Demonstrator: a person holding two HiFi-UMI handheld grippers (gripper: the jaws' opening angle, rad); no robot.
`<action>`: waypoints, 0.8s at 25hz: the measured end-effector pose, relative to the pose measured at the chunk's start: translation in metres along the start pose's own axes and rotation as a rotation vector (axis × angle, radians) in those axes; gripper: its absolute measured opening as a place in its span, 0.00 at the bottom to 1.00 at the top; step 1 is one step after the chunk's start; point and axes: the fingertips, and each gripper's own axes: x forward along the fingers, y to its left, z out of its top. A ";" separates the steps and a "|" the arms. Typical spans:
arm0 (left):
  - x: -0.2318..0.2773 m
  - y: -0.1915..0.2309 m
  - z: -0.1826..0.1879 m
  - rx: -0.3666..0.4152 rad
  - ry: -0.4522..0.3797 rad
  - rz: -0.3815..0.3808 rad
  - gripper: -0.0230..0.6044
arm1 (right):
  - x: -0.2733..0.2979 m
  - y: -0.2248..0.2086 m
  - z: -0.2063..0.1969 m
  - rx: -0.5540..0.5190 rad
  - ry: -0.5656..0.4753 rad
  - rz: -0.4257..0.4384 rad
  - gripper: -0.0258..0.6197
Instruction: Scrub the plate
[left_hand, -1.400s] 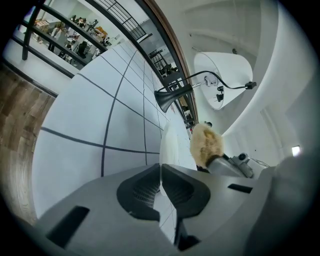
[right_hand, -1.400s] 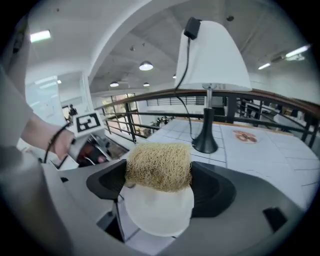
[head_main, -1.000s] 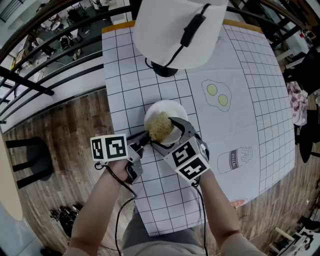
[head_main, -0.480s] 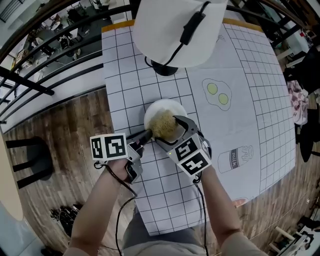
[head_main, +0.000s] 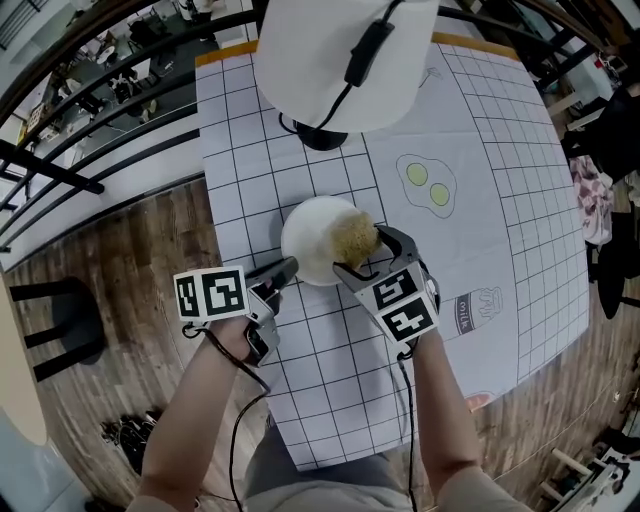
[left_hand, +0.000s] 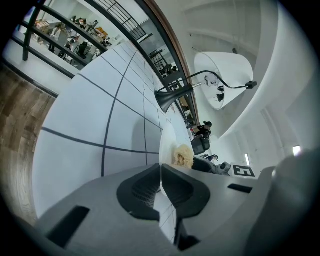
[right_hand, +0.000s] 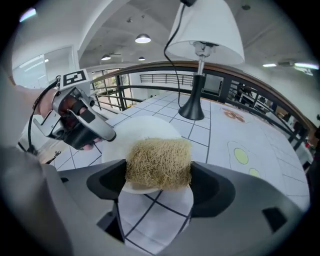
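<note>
A white plate (head_main: 310, 245) lies on the grid-printed tablecloth; in the left gripper view the plate (left_hand: 167, 142) shows edge-on. My left gripper (head_main: 283, 268) is shut on the plate's near-left rim, and the thin rim runs between its pads (left_hand: 145, 187). My right gripper (head_main: 363, 252) is shut on a tan fibrous scrubber (head_main: 352, 237), which rests on the plate's right side. In the right gripper view the scrubber (right_hand: 159, 163) fills the gap between the jaws over the plate (right_hand: 142, 131), with the left gripper (right_hand: 82, 125) at the far-left rim.
A white lamp shade (head_main: 340, 60) hangs over the table's far part, its black base (head_main: 318, 135) just beyond the plate. Fried eggs (head_main: 428, 187) and a milk bottle (head_main: 478, 310) are printed on the cloth. The table's left edge (head_main: 212, 215) borders wooden floor and a railing.
My right gripper has carried the scrubber to the right across the plate, from its middle to its right side. The left gripper has kept its hold on the rim.
</note>
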 end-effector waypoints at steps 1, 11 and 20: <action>0.000 0.000 0.000 0.001 0.000 0.002 0.07 | -0.002 -0.004 -0.002 0.022 -0.002 -0.009 0.64; 0.000 0.001 0.000 0.000 -0.002 0.007 0.07 | -0.046 0.063 0.046 -0.049 -0.204 0.193 0.64; 0.001 0.002 0.001 -0.007 0.000 0.006 0.07 | -0.005 0.082 0.006 -0.165 0.013 0.161 0.64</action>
